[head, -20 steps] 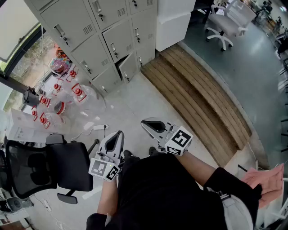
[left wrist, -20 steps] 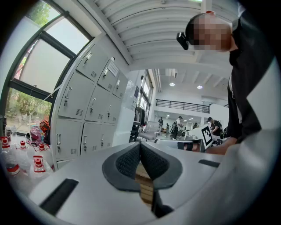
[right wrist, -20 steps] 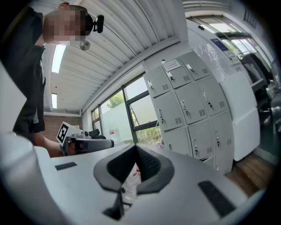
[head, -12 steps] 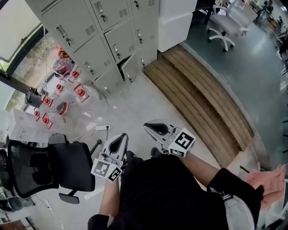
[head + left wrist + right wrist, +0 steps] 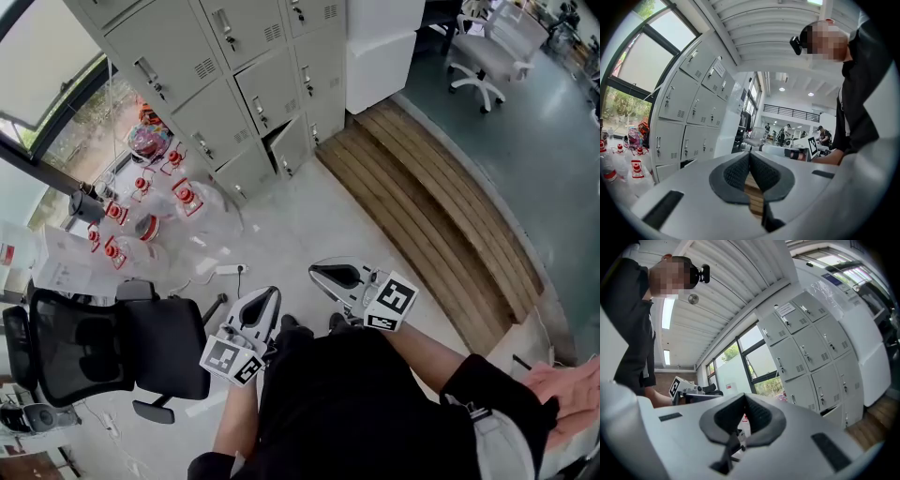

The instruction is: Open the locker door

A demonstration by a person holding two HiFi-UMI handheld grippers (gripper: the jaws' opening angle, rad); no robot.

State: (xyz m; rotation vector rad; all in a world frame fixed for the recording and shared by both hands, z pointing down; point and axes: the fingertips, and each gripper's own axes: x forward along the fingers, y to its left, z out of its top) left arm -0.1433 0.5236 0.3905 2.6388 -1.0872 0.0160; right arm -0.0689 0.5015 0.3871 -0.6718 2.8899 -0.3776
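The left tool (image 5: 268, 296) and right tool (image 5: 317, 272) each have jaws pressed together, pinching nothing. At twelve o'clock, well apart, a low locker door (image 5: 292, 148) stands ajar.

One bank of grey metal lockers (image 5: 187, 66) with one locker door (image 5: 292, 146) ajar, two grey hand-held grippers, left gripper (image 5: 270, 296) and right gripper (image 5: 317, 272), one black mesh office chair (image 5: 84, 342), one white swivel chair (image 5: 483, 56), one white power strip (image 5: 230, 270)

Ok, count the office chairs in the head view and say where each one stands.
2. A black chair stands at lower left, on the pale floor. A white chair stands at upper right, beyond the wooden step. More may be hidden at the cluttered right edge.
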